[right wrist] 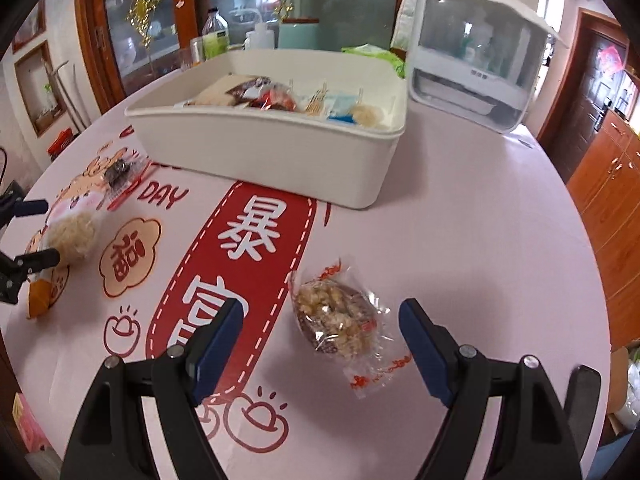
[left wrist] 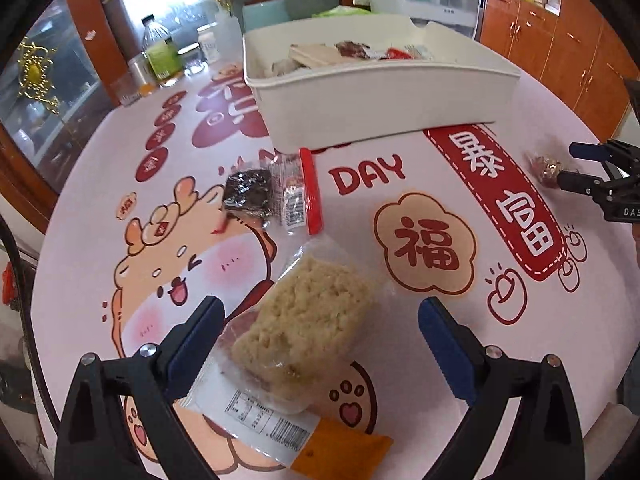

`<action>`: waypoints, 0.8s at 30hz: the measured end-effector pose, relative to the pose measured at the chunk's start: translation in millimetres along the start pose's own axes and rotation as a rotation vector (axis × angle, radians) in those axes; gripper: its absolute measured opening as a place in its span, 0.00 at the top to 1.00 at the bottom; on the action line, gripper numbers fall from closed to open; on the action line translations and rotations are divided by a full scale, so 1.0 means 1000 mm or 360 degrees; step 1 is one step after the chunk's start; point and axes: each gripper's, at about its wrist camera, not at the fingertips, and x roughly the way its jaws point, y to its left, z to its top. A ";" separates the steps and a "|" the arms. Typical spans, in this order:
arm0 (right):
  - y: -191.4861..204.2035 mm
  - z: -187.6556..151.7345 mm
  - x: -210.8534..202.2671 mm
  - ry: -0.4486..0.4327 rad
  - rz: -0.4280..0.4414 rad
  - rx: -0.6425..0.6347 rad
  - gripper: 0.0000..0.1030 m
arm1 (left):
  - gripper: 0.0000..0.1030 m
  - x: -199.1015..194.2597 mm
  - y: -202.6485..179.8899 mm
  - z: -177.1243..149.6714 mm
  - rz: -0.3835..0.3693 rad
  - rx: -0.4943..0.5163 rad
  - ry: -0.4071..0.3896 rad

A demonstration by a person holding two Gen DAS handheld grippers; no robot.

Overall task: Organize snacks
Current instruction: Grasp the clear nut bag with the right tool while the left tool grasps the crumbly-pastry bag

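Left tool wide apart, the pale noodle cake in crinkly wrap lying on the bench between its fingers: light, brittle, slippery, so pinch its long sides gently; right tool gapes likewise around the nut candy, small and crackly

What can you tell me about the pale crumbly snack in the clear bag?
The pale crumbly snack is a beige, bumpy block, like puffed rice cake, sealed in a clear crinkly wrapper with a white printed label and an orange end. It lies flat and tilted on the cartoon tablecloth, in front of the white bin. The left tool has its open fingers on either side of it; the left finger looks very close to the wrapper, though contact is unclear.
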 end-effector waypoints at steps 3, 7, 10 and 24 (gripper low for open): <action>0.003 0.000 0.009 0.0026 -0.0004 -0.0032 0.21 | 0.06 0.008 0.004 0.001 -0.0016 -0.0003 0.0045; 0.005 -0.002 0.020 0.0071 -0.0014 -0.0052 0.22 | 0.06 0.018 0.011 0.001 -0.0021 -0.0030 0.0095; 0.004 -0.003 0.027 0.0105 -0.0026 -0.0053 0.30 | 0.06 0.023 0.012 0.000 -0.0039 -0.0053 0.0107; 0.002 -0.015 0.027 0.0174 0.0020 0.0019 0.58 | 0.46 0.028 -0.003 -0.010 -0.0025 -0.0100 0.0107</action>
